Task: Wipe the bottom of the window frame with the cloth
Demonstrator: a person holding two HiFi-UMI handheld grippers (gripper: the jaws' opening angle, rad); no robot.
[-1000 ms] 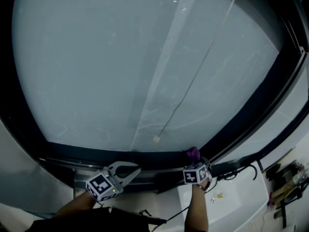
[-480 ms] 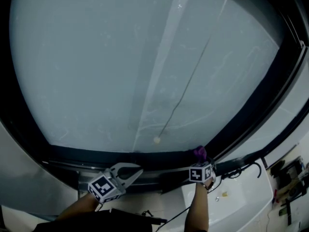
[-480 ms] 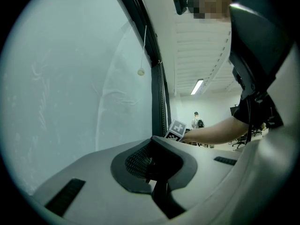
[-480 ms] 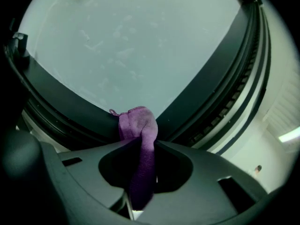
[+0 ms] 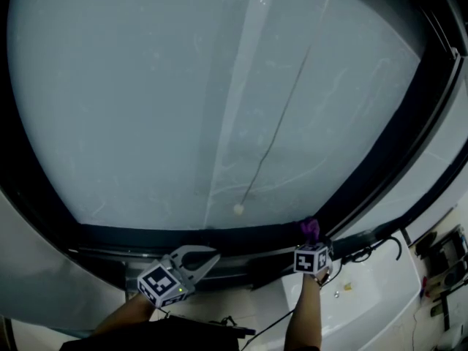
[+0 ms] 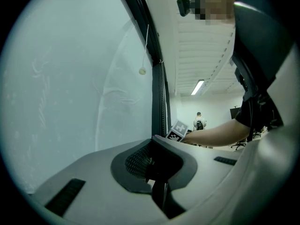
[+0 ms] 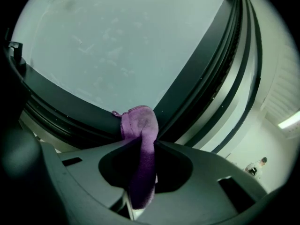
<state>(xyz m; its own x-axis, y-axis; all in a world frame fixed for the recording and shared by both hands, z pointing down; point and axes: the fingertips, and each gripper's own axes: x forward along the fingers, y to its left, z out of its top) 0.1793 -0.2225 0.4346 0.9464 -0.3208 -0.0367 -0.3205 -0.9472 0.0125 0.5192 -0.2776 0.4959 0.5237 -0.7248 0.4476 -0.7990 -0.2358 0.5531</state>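
- Where the bottom edge of the frame [image 5: 183, 237] meets its right side, the purple cloth [image 5: 310, 229] sits bunched against the dark bar, in the window's lower right corner.
- The head view shows little of the right hand-held gripper [image 5: 311, 241] beyond its marker cube and the cloth tuft past it. The right gripper view shows the jaws pinching the cloth: a folded end bulges past the tips onto the frame, and a tail lies back between the jaws.
- The left hand-held gripper [image 5: 213, 254] hovers near the middle of the bottom edge, well apart from the right one. The left gripper view shows its jaws pressed together at the tips, with nothing between them.
- A thin cord [image 5: 270, 148] runs down the glass [image 5: 131, 108] and ends in a small bead [image 5: 238, 209] just above the bottom edge.
- Only the left gripper view shows the room behind: the person's arm [image 6: 215, 134] reaching to the right gripper's cube, a ceiling light [image 6: 198, 86] and a distant figure [image 6: 198, 121].
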